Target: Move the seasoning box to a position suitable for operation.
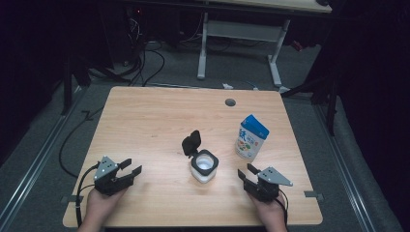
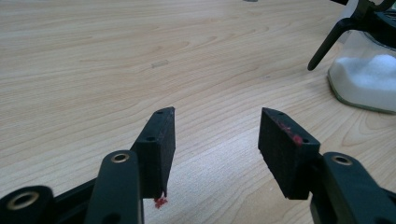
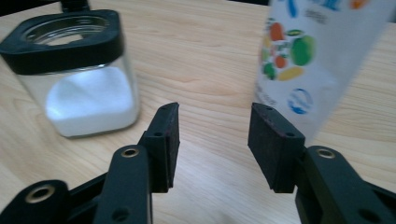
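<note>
A square glass jar with a black rim and flipped-up black lid stands mid-table, partly filled with white powder. The jar appears at upper left in the right gripper view and the jar at the right edge of the left gripper view. A white and blue bag with fruit pictures stands right of it; the bag is just ahead of the right jaws. My left gripper rests near the front left, open and empty. My right gripper sits front right, open and empty.
The wooden table has a round cable hole near its far edge. Behind it stands a white desk frame on grey floor, with cables at the back left.
</note>
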`<act>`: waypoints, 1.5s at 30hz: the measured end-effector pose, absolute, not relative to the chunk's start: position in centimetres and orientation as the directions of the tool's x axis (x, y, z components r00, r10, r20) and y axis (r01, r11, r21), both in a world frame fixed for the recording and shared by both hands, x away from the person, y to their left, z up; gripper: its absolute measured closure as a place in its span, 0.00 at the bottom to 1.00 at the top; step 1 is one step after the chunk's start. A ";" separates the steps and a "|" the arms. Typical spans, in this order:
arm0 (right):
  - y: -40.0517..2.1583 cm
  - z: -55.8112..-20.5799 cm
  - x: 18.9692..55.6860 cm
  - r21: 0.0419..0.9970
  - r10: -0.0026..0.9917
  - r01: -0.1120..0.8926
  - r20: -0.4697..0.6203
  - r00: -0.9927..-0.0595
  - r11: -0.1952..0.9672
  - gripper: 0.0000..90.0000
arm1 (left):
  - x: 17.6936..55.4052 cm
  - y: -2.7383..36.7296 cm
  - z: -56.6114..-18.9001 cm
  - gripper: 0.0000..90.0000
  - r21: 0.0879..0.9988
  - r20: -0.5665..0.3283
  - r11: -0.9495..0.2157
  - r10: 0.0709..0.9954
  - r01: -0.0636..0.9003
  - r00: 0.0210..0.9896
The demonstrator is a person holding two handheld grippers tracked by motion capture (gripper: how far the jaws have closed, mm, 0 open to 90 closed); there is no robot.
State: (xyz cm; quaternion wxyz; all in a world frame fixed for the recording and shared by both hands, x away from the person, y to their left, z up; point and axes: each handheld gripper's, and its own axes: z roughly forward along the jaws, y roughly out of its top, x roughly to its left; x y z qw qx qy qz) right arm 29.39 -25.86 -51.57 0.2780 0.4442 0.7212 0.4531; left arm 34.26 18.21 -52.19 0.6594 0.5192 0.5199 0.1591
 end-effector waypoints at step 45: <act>-21.0 -51.9 30.4 0.873 0.830 0.426 0.046 -0.555 0.237 1.00 | 37.9 5.4 -48.0 1.00 0.820 -0.572 0.441 0.658 0.365 0.490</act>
